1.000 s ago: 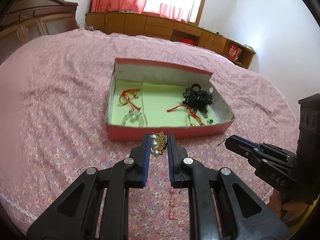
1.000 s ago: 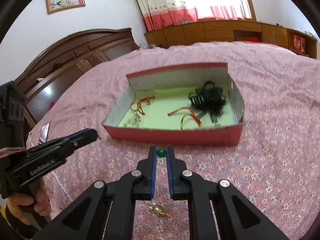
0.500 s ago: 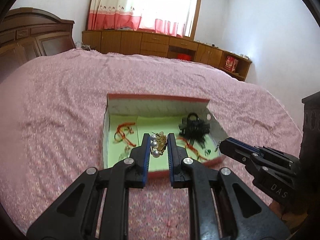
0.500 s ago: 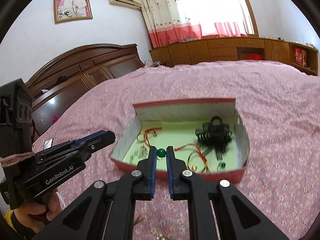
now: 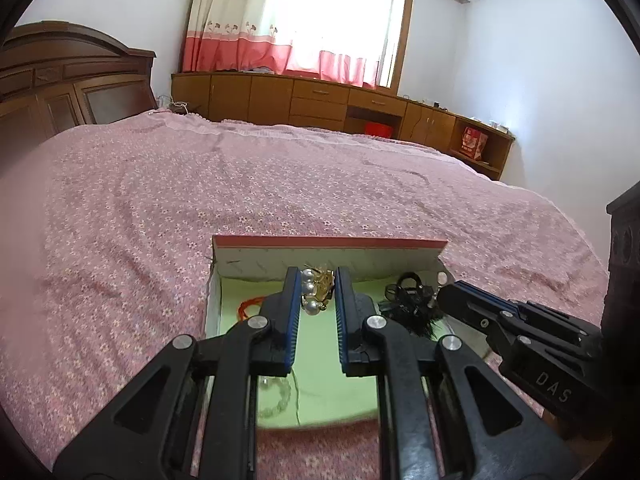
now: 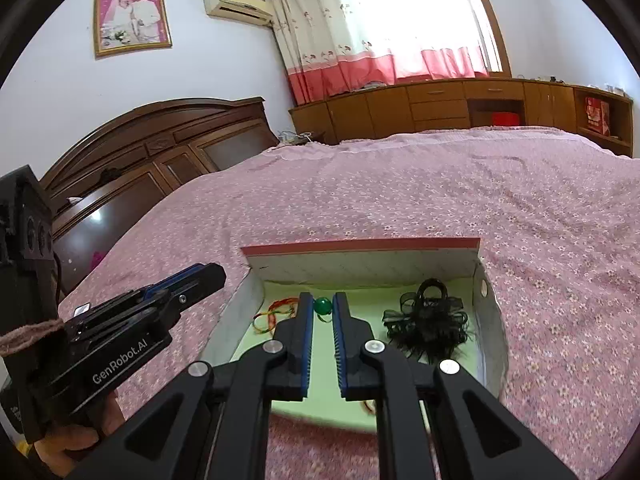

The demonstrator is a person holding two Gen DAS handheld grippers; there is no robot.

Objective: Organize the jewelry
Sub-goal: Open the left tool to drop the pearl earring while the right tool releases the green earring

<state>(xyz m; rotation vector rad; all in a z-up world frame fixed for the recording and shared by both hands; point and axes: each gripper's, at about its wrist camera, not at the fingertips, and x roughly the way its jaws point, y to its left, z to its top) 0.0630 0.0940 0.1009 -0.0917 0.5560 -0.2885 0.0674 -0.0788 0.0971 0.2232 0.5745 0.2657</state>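
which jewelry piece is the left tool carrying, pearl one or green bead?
The gold-and-pearl piece, pinched between the left tool pads over the box. The green bead is a single small ball, held in the right tool.

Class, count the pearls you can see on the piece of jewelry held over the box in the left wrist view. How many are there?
3: two stacked pearls by the left finger and one lower, all on the gold jewelry in the left hand-held gripper. More may be hidden.

A: What do the grippers look like?
B: The left gripper (image 5: 316,292) and right gripper (image 6: 319,307) have black skeletal arms, silver screws and blue ribbed pads.
A: Any lettering?
B: White "GenRobot.AI" marks one body, "DAS" the other; brown cord wraps one housing.
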